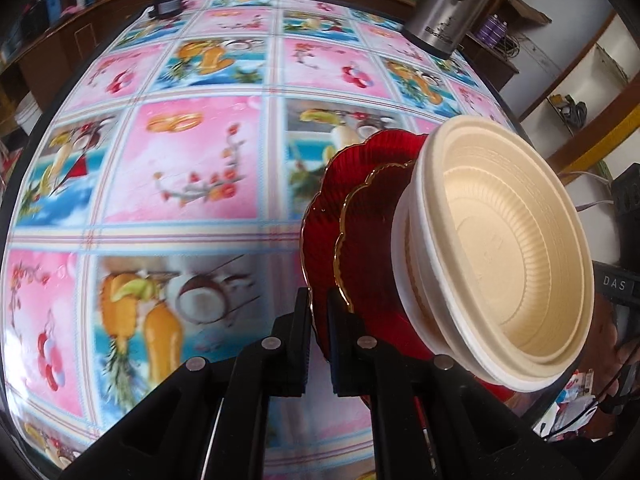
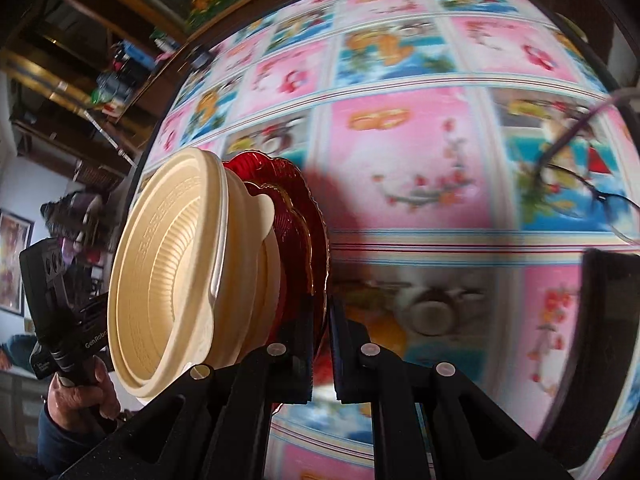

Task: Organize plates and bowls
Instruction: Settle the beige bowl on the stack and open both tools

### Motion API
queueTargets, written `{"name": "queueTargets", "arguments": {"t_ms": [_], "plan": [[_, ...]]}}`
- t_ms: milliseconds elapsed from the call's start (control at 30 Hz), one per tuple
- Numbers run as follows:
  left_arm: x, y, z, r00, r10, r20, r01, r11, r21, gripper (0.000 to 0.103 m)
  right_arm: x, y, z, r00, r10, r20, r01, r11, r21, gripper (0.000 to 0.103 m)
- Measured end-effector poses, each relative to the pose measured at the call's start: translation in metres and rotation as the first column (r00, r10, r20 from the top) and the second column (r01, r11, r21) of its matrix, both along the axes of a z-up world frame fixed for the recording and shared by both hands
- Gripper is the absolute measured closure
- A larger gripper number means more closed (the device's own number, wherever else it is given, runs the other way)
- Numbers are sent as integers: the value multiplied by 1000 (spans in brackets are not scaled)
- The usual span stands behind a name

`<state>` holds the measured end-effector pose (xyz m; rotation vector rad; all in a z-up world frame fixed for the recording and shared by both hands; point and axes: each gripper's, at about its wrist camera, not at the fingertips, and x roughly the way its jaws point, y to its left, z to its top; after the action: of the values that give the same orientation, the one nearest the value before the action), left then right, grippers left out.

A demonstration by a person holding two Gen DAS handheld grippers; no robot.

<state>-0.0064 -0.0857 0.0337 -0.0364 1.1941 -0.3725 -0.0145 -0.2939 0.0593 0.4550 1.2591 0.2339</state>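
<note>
Each hand-held gripper, left (image 1: pixel 319 312) and right (image 2: pixel 320 320), is clamped on the red plate's (image 1: pixel 320 216) rim at 6 o'clock, steadying the stacked bowls (image 1: pixel 516 248) above the tabletop (image 1: pixel 192 160).

We see left tool (image 1: pixel 319 312) pointing steeply down, 2 fingers (image 1: pixel 298 344) clamped tight. Right tool (image 2: pixel 320 320) likewise angled down, clamped tight. In right view, hand (image 2: pixel 80 394) grips left tool's handle.
</note>
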Motion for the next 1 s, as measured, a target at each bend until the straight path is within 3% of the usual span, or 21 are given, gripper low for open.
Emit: {"name": "queueTargets", "arguments": {"t_ms": [200,567,667,1000], "plan": [[2,-11,1,1000,7,23,-7,1000,17,97,-9,-15,-5,1000,-24,-15,24,1000,-1,95],[12,-3,1,996,75,57,-78,996,53,96,14,2,-7,1000,23,4,-23,1000,-21,95],[12,4,1,993,105,58,-107,994,34,96,20,6,-8,999,40,10,-40,999,-18,95],[-9,19,-3,984,169,59,-170,985,2,70,14,0,-1,999,31,38,-31,1000,-3,93]]}}
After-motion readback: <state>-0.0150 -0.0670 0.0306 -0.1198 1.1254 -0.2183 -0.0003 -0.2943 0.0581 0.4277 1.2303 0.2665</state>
